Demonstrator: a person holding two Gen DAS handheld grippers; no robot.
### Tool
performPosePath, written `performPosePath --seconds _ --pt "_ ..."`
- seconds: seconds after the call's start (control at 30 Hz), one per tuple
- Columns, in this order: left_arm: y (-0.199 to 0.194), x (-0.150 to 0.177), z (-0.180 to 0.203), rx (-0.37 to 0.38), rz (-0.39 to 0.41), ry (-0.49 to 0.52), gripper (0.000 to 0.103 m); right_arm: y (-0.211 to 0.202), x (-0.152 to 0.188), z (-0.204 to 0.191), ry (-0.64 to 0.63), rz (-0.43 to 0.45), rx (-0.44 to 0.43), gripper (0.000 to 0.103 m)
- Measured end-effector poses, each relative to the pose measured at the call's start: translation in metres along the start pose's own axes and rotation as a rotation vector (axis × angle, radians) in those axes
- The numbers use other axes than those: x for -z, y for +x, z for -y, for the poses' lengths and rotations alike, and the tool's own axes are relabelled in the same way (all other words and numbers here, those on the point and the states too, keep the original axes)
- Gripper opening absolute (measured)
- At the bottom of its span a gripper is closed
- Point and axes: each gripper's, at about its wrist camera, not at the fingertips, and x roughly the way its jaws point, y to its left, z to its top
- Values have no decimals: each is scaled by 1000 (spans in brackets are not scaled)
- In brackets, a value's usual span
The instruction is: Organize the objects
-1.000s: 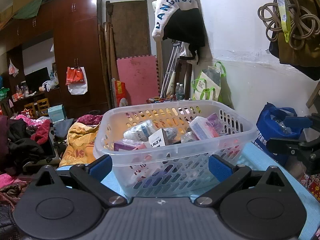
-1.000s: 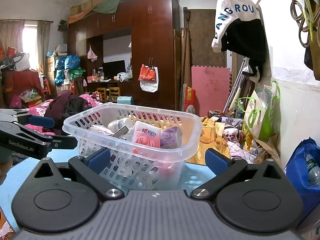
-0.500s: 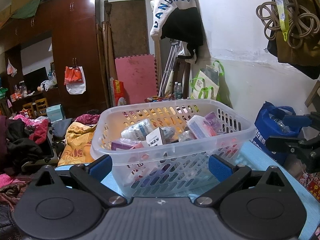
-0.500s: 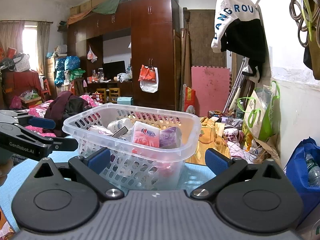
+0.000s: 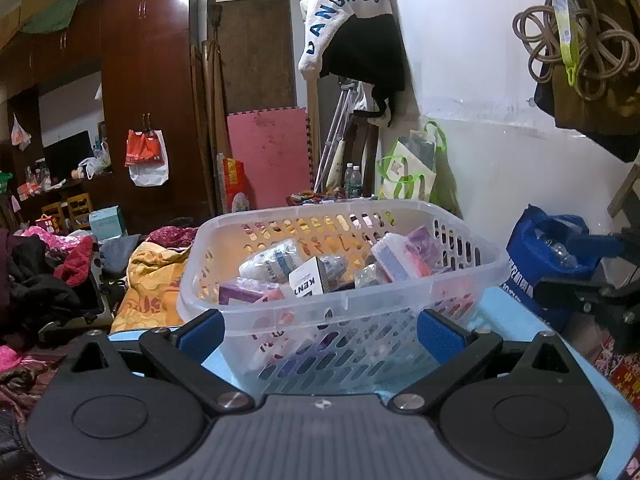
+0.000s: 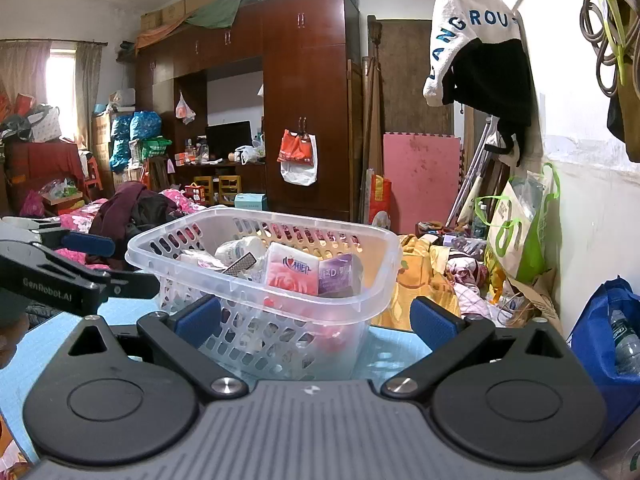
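Note:
A clear plastic basket (image 5: 348,300) stands on a light blue table (image 5: 516,320), filled with several small packets and boxes, among them a white box marked KEN (image 5: 308,280). My left gripper (image 5: 320,332) is open and empty, just in front of the basket's near wall. In the right wrist view the same basket (image 6: 256,276) holds a pink packet (image 6: 292,268) and a purple packet (image 6: 338,276). My right gripper (image 6: 316,320) is open and empty in front of the basket. The left gripper also shows at the left of the right wrist view (image 6: 72,276).
A blue bag (image 5: 548,256) sits at the table's right edge by the white wall. A bed with piled clothes (image 6: 132,212) and a yellow blanket (image 5: 152,280) lie behind the table. A dark wardrobe (image 6: 304,100) stands at the back.
Both views have shifted slightly; the basket sits a little lower and further left in the left wrist view. Both grippers stay open.

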Motion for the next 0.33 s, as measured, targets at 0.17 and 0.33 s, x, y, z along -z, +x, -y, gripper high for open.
performPosePath --seconds 0.17,0.33 --pt "3 -8 -5 10 -1 -25 103 -1 -2 1 -3 1 4 103" --pt "2 -11 -6 -3 7 -33 103 -2 -3 1 -1 1 3 103"
